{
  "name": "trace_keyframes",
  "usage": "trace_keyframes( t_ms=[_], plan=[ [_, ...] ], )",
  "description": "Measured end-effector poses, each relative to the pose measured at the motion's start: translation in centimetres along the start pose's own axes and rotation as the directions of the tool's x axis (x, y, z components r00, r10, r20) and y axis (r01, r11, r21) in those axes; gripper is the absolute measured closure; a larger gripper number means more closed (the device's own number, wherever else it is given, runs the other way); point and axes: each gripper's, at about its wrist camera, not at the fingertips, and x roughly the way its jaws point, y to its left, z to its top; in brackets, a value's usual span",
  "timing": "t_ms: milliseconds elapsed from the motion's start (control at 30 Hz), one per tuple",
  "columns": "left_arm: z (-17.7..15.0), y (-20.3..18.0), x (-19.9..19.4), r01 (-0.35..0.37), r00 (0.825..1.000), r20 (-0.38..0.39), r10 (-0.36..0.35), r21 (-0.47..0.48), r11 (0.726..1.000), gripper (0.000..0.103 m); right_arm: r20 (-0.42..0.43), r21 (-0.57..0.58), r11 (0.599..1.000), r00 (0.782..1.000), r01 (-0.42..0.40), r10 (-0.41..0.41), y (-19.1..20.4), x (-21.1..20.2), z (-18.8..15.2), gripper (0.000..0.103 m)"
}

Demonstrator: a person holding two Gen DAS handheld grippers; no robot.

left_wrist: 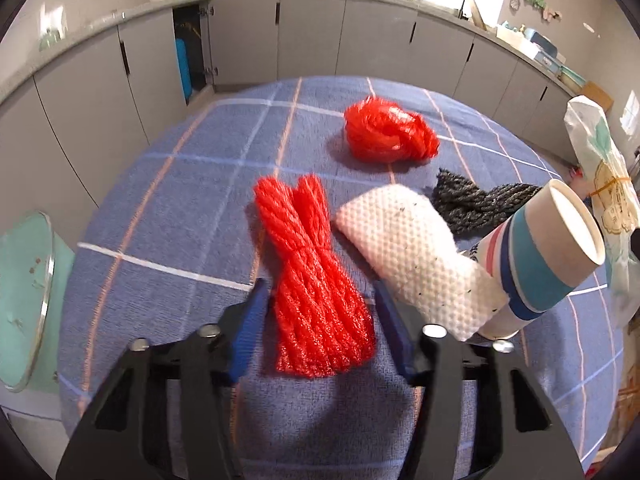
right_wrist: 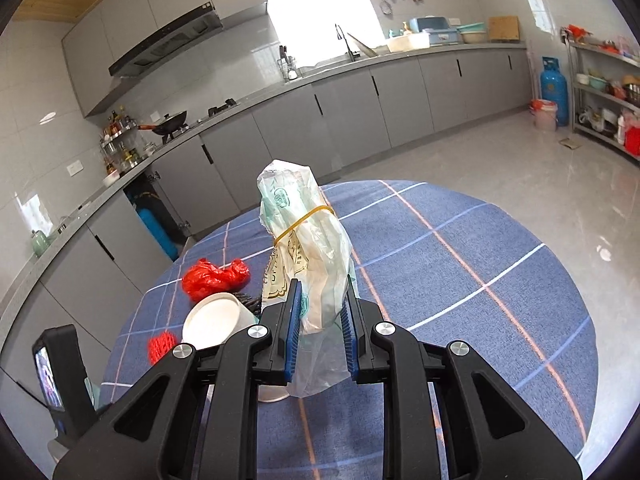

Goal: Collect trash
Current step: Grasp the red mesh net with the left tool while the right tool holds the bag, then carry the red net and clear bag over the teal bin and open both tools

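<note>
trash [left_wrist: 316,276] on blue plaid tablecloth [left_wrist: 168,200], kitchen

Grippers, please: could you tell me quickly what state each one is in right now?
Left gripper: open, jaws astride the red foam net, pads not pressing it.
Right gripper: shut on the plastic bag.

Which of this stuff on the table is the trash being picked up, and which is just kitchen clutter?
Trash:
red foam net
red bag
white foam
grey net
paper cup
plastic bag, in the right gripper

Lying about:
frying pan
gas cylinder
</note>
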Motion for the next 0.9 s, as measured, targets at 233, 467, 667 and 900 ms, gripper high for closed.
trace_keyframes(
  t_ms=[233,467,667,900],
  plan=[
    [0.1,0.6,0.0,-0.001,1.000,0.004,0.002,-0.018,1.000,0.075,-0.016,0.025,1.000,1.000,-0.017,0.017,-0.4,-0.2,-0.4,0.083],
    [-0.4,1.2,-1.6,-0.004,1.000,0.019,0.004,0.010,1.000,0.077,0.004,0.021,1.000,1.000,-0.014,0.014,-0.1,-1.4,0.0,0.083],
    [-1.0,2.1,-4.5,-0.020,0.998,0.061,0.017,0.047,0.999,0.077,0.023,0.006,0.999,0.999,-0.040,0.040,1.2,-3.1,-0.3,0.083],
    [-2.1,4.1,-7.7,-0.032,0.994,0.106,0.026,0.058,0.998,0.077,0.019,-0.025,0.996,0.996,-0.088,0.089,3.9,-4.6,-1.6,0.083]
  ],
)
